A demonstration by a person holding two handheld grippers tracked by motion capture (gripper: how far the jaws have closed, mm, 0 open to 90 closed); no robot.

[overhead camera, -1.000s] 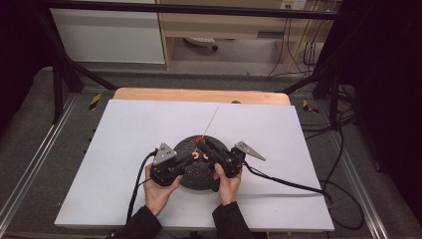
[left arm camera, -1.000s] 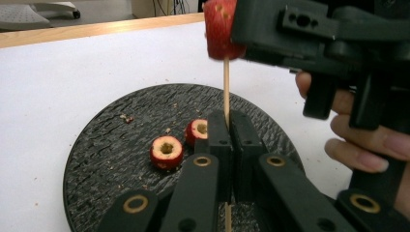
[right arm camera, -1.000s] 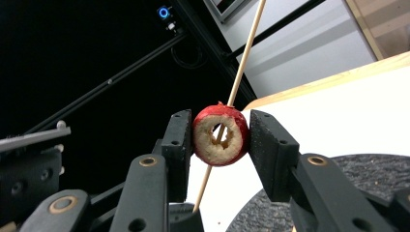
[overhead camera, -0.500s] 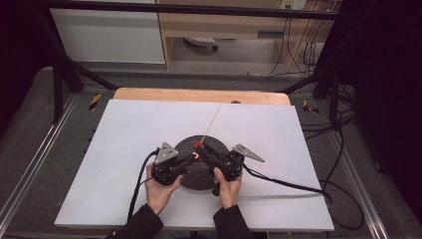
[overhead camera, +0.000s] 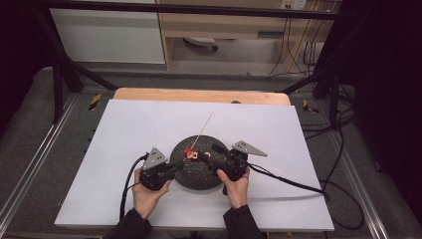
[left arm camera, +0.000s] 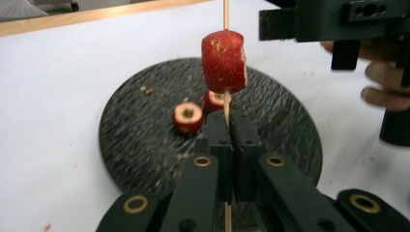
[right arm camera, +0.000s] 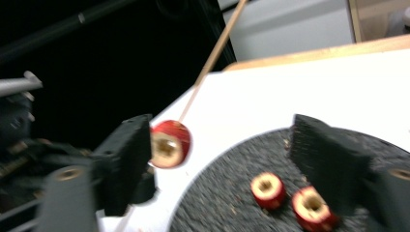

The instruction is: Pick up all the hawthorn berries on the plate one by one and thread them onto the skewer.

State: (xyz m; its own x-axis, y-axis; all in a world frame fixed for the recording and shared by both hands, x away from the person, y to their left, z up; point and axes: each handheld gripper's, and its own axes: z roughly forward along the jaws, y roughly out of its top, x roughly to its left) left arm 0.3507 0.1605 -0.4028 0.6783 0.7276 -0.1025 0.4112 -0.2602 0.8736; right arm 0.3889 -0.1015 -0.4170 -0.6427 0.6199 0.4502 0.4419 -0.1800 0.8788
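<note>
Left gripper (left arm camera: 226, 121) clamped on thin wooden skewer (left arm camera: 225, 12) piercing 1 red fruit slice (left arm camera: 224, 61), right gripper (right arm camera: 217, 145) jaws just opened, nothing pressed between them, round black textured plate (left arm camera: 290, 125) at frame centre held 2 hollow-cored slices (left arm camera: 187, 116) on white bench (overhead camera: 124, 129).

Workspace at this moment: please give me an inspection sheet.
Surface: white table with a round dark plate on it.
Job's things: one red fruit piece threaded on a wooden skewer; two cored pieces lie on the plate.
Clutter: crumbs on the plate.
Grippers: left gripper shut on the skewer; right gripper open, jaws just widened, nothing gripped.
Cables: one trails from each gripper.
Surroundings: dark frame, wooden furniture behind.
</note>
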